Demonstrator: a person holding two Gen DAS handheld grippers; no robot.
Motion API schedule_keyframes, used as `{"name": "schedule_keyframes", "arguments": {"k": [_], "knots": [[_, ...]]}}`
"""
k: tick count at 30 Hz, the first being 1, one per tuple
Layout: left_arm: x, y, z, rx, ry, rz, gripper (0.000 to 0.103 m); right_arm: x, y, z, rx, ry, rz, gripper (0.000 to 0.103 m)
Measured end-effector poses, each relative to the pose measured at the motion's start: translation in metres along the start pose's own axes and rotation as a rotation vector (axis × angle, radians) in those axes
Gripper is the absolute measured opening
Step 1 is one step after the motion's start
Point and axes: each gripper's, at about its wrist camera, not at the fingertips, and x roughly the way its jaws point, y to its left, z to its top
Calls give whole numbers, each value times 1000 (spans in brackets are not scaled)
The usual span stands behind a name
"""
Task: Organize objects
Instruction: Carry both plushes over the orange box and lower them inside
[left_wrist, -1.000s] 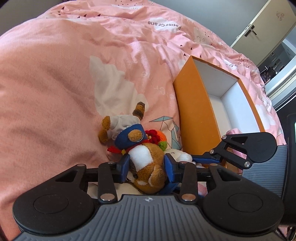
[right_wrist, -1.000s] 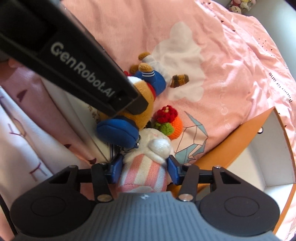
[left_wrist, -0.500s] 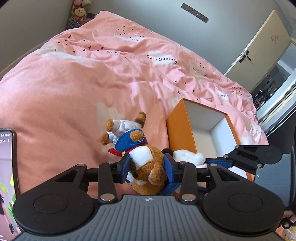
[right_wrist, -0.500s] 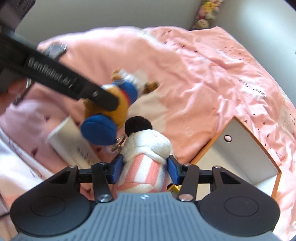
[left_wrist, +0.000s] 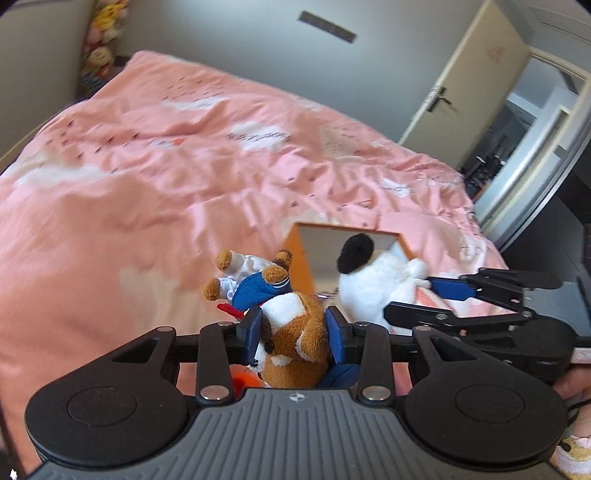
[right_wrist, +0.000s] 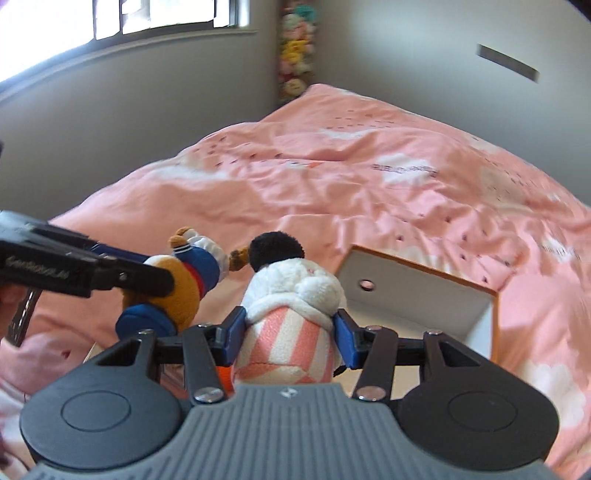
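My left gripper (left_wrist: 294, 332) is shut on a brown plush dog in a blue and white sailor outfit (left_wrist: 291, 332), held upside down above the bed; it also shows in the right wrist view (right_wrist: 184, 280). My right gripper (right_wrist: 290, 338) is shut on a white plush with a pink-striped body and a black pom-pom (right_wrist: 291, 306); it also shows in the left wrist view (left_wrist: 369, 280). An open orange box with a white inside (right_wrist: 417, 291) lies on the pink duvet just ahead of both toys, and it shows in the left wrist view (left_wrist: 299, 254) too.
The pink duvet (left_wrist: 147, 192) covers the whole bed. A heap of plush toys (right_wrist: 295, 48) stands in the far corner by the wall. A door (left_wrist: 461, 92) is at the right. A small orange toy (left_wrist: 245, 380) peeks out below my left gripper.
Both grippers have lifted their toys up off the bed and tilted upward, so the views now take in the walls. The two toys hang side by side in front of the box.
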Motion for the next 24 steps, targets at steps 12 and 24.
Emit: {"name": "schedule_keyframes", "arguments": {"k": [12, 24], "knots": [[83, -72, 26, 198, 58, -142, 42, 19, -101, -19, 451, 8, -89, 53], [171, -71, 14, 355, 209, -51, 42, 104, -130, -42, 525, 134, -106, 53]]}}
